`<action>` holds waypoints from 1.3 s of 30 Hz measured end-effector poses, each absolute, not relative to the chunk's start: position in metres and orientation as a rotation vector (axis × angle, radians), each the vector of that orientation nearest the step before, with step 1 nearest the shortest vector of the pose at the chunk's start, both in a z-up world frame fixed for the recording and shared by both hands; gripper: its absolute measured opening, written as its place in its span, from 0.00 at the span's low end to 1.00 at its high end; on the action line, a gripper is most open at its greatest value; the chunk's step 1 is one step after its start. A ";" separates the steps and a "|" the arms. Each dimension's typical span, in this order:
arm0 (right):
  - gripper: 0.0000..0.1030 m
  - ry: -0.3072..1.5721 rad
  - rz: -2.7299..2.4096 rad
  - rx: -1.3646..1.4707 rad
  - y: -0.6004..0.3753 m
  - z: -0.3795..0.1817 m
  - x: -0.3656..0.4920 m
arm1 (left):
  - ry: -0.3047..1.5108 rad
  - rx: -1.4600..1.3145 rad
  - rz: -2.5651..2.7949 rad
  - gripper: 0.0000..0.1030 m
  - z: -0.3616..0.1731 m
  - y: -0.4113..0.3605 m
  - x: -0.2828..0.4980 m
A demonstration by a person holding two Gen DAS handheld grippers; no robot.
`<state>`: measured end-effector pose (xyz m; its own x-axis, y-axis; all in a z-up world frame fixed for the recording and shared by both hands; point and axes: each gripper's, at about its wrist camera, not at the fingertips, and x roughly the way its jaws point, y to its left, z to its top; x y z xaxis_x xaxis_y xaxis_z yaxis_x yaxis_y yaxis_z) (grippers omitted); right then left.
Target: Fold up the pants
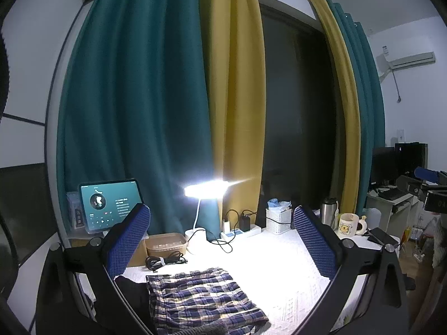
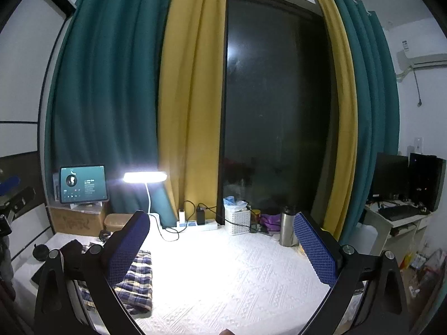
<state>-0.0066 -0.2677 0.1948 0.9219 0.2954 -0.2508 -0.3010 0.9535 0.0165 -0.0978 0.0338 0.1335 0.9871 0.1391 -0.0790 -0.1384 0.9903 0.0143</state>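
Left gripper: blue-padded fingers spread wide, grasping nothing, raised above the table.
Right gripper: fingers likewise spread apart, empty, raised over bare cloth.
Pants: plaid, blue and cream, folded into a compact bundle, lying flat on the white tablecloth below and between the left fingers; at the left side of the table in the right wrist view, partly hidden behind the left-hand finger there.
Dark garment: black, touching the pants' left edge.
Cable: black, coiled, just behind the pants.
Brown box: beyond the cable, near the lamp base.
Desk lamp: lit, white neck, standing at the back of the table.
Tablet: upright at back left, screen on.
White basket: back of the table, beside the power strip.
Mug: back right, next to a steel flask.
Curtains: teal and yellow, hanging behind the table.
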 end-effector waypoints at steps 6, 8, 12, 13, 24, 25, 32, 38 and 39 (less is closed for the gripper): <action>1.00 0.282 0.313 -0.030 -0.262 0.190 0.002 | 0.102 0.009 0.150 0.99 0.130 0.036 -0.093; 1.00 0.287 0.318 -0.026 -0.261 0.189 0.005 | 0.110 0.002 0.155 0.99 0.129 0.037 -0.090; 1.00 0.294 0.323 -0.032 -0.258 0.186 0.006 | 0.121 0.005 0.159 0.99 0.126 0.038 -0.090; 1.00 0.294 0.323 -0.032 -0.258 0.186 0.006 | 0.122 0.006 0.159 0.99 0.125 0.038 -0.090; 1.00 0.295 0.322 -0.031 -0.259 0.185 0.006 | 0.125 0.010 0.161 0.99 0.125 0.039 -0.090; 1.00 0.296 0.319 -0.030 -0.258 0.185 0.005 | 0.126 0.011 0.161 0.99 0.125 0.039 -0.089; 1.00 0.299 0.310 -0.024 -0.258 0.185 0.003 | 0.132 0.022 0.153 0.99 0.124 0.035 -0.089; 1.00 0.304 0.302 -0.023 -0.259 0.183 0.002 | 0.129 0.016 0.154 0.99 0.124 0.034 -0.088; 1.00 0.305 0.300 -0.022 -0.259 0.183 0.002 | 0.130 0.015 0.155 0.99 0.124 0.034 -0.088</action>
